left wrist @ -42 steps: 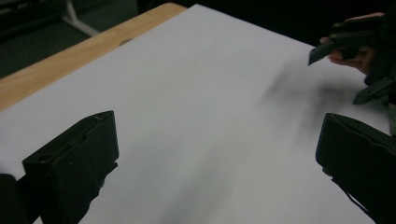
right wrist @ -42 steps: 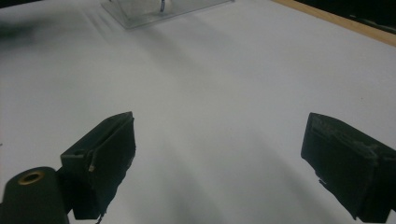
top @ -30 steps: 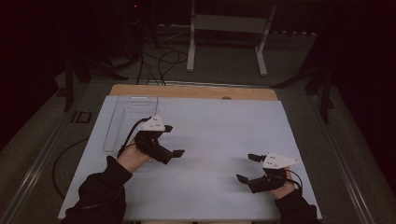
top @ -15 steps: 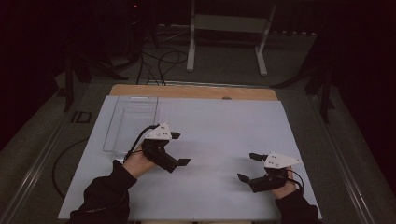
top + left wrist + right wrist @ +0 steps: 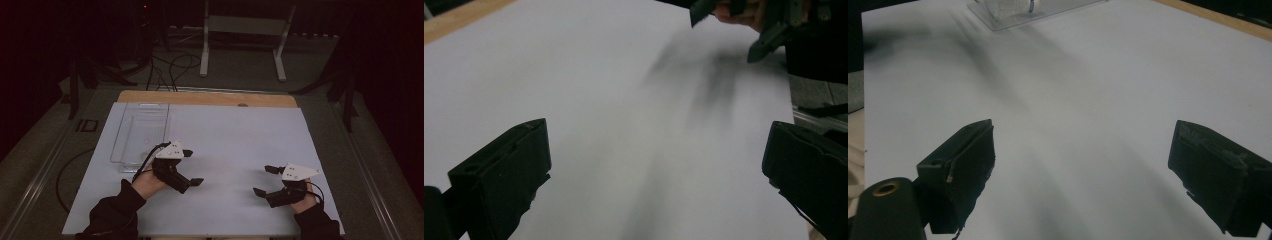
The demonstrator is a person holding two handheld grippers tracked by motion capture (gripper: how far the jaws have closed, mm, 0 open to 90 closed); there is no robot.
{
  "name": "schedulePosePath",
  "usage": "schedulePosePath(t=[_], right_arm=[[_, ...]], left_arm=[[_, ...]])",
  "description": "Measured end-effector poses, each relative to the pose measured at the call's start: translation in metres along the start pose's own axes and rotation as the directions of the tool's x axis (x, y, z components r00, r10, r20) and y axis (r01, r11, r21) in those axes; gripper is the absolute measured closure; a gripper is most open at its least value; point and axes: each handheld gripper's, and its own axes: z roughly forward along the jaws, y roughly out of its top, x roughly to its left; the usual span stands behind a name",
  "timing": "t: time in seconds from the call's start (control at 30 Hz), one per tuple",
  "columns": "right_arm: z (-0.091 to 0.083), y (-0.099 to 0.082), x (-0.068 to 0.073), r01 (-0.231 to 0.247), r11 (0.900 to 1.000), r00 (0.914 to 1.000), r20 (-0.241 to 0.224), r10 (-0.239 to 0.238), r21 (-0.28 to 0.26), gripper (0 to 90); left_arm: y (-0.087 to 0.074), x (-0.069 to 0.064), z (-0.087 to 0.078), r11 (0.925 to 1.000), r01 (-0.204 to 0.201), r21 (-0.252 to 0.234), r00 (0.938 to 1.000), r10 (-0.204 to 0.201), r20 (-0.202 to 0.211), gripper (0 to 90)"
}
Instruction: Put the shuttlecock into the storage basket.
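High view looks down from above; gripper views skim close over the shared white table (image 5: 230,135).

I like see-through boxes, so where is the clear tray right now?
In the high view the clear tray lies on the left side of the white table, toward its far edge, just beyond the left gripper.

Bare white sheet (image 5: 225,145) open between both hands, clear tray (image 5: 141,131) blocking at 11 o'clock of the left gripper (image 5: 192,167), right gripper (image 5: 264,180) well apart, wooden edge (image 5: 200,97) at 12 o'clock.
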Motion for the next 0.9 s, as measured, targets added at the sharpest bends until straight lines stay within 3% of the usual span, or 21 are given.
schedulePosePath(t=[0.47,0.9], right_arm=[[-0.002,-0.002,0.002,0.003,0.9999,1.0,-0.008,-0.003,-0.016,11.3],[-0.003,-0.004,0.007,0.011,0.9999,0.9996,-0.024,-0.011,-0.013,11.3]], left_arm=[[-0.022,-0.012,-0.007,0.9999,-0.004,0.016,1.0,0.004,0.0,0.0],[-0.045,-0.016,-0.016,0.9997,0.011,0.02,0.9994,-0.01,-0.034,0.0]])
